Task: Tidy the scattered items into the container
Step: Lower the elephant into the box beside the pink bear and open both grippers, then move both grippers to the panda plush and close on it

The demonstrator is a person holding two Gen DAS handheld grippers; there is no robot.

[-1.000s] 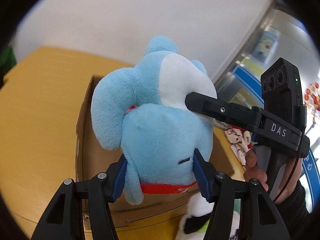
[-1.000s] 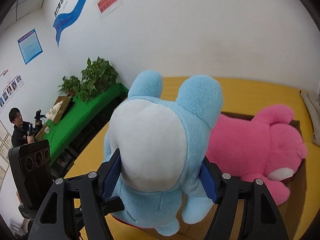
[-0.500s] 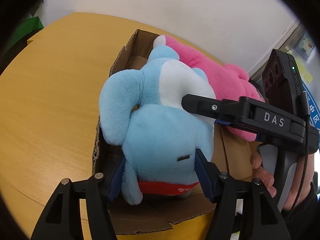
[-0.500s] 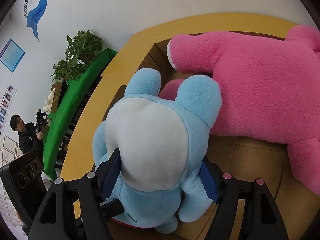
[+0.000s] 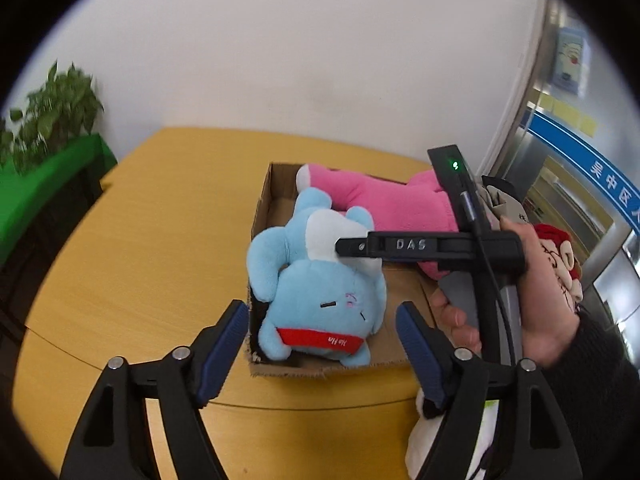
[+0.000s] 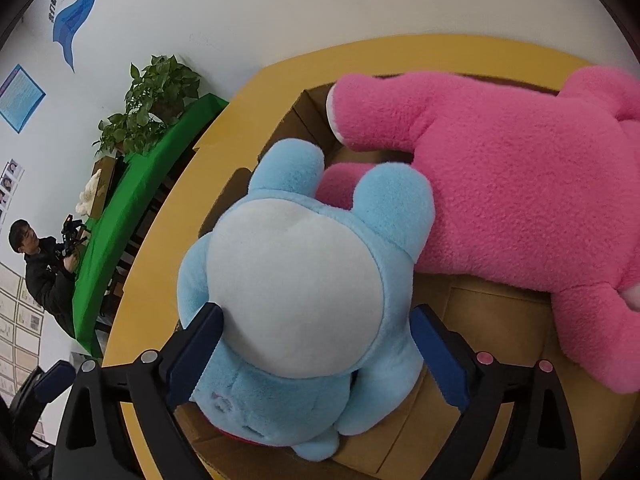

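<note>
A light blue plush (image 5: 320, 280) with a white belly lies in the left end of a cardboard box (image 5: 264, 208) beside a big pink plush (image 5: 384, 204). My left gripper (image 5: 320, 340) is open, pulled back above the box's near edge, with the blue plush beyond its fingers. My right gripper (image 6: 316, 352) has its fingers around the blue plush (image 6: 296, 288), jaws spread to its sides; contact looks loose. In the left wrist view one right finger (image 5: 360, 247) reaches over the plush's belly. The pink plush (image 6: 500, 200) fills the box's right part.
The box stands on a round yellow table (image 5: 152, 240). A white and black plush (image 5: 432, 432) and a red and white plush (image 5: 560, 256) lie outside the box at the right. A green-covered table with a plant (image 6: 160, 88) and a seated person (image 6: 36, 256) are far left.
The blue plush has gone down into the box. My left gripper has let go of it, opened and drawn back. My right gripper's jaws have widened around the plush.
</note>
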